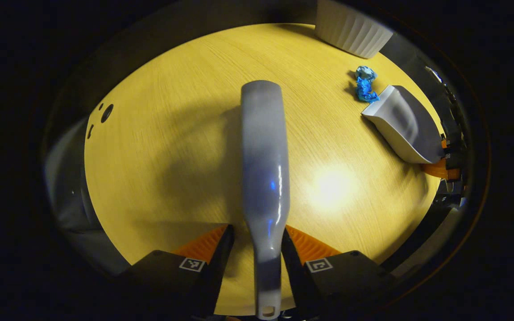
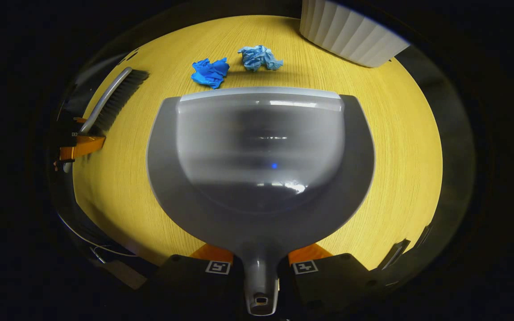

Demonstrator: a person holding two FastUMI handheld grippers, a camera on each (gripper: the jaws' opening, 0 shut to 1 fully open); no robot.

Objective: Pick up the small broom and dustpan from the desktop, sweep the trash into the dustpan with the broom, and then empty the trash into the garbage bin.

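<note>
My left gripper is shut on the grey handle of the small broom, which points away from me over the yellow wooden desktop. My right gripper is shut on the handle of the grey dustpan, whose front lip sits just short of two crumpled blue scraps of trash. In the left gripper view the dustpan lies at the right with the blue trash at its mouth. In the right gripper view the broom's black bristles and the left gripper appear at the left.
A white ribbed garbage bin stands at the far right of the desktop, beyond the trash, also seen as the bin in the left gripper view. Small round holes mark the desktop's left side. The desktop's edges curve close on both sides.
</note>
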